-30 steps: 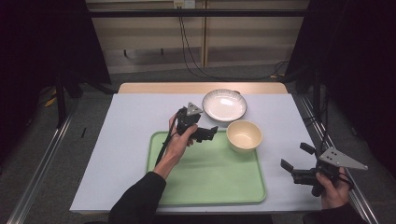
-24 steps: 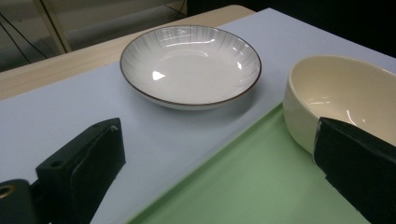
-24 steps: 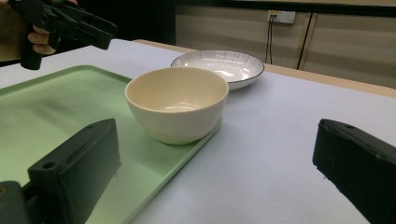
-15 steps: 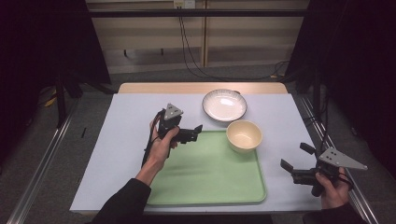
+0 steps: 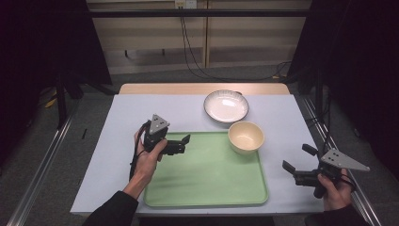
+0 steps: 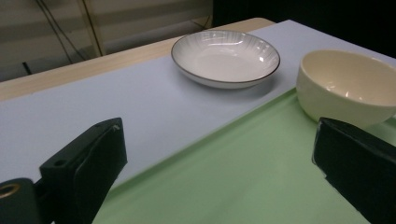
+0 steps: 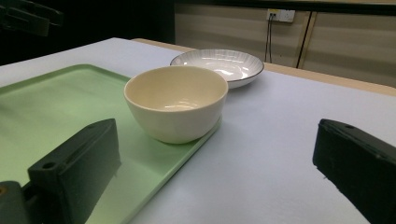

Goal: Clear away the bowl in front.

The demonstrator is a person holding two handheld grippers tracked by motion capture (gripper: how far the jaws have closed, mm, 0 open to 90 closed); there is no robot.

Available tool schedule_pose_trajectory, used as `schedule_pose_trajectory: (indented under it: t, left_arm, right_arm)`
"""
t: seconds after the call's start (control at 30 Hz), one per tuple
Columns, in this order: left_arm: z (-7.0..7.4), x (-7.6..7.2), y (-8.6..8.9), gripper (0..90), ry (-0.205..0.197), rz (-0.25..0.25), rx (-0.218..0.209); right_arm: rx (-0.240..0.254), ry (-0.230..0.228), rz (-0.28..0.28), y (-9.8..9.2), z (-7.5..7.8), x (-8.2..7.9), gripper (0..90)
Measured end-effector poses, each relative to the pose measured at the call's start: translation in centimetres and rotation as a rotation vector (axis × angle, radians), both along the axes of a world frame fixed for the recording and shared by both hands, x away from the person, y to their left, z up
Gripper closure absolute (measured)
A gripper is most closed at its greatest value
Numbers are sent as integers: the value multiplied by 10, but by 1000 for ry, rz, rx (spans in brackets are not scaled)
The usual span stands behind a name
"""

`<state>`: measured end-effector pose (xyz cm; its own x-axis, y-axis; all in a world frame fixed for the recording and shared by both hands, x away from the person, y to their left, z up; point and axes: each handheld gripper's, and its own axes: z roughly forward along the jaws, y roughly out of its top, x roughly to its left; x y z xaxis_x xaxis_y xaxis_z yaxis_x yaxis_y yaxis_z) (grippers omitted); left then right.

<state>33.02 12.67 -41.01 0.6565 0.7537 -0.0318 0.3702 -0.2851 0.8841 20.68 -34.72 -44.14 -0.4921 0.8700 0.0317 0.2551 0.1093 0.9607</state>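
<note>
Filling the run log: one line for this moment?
left hand-held gripper: open, over tray | right hand-held gripper: open | bowl: on tray

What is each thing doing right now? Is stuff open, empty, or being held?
Left gripper: open, holding nothing, above the tray's left part.
Right gripper: open, holding nothing, right of the tray.
Bowl: upright, empty, on the tray's far right corner.
Plate: empty, flat on the table behind the tray.
Tray: flat, carrying just the bowl.

Dim surroundings, evenly lit table, soft glare on the plate.
</note>
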Motion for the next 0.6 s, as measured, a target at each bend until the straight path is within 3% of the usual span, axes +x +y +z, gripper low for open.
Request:
schedule_pose_trajectory:
  t: [0.13, 0.23, 0.47, 0.5, 0.6]
  left_arm:
    - [2, -9, 12, 35, 17, 22, -68]
    - [2, -14, 22, 32, -5, 43, -50]
    - [-4, -33, 44, 28, -27, 83, -51]
    - [-4, -39, 48, 28, -46, 108, -48]
    - [-10, -51, 61, 21, -47, 120, -47]
  right_arm:
    - [3, 2, 1, 0, 0, 0, 1]
    - [4, 4, -4, -1, 0, 0, 1]
    - [3, 8, -4, 0, 0, 2, 1]
    - [-2, 6, -1, 0, 0, 2, 1]
    - [-1, 6, -1, 0, 0, 2, 1]
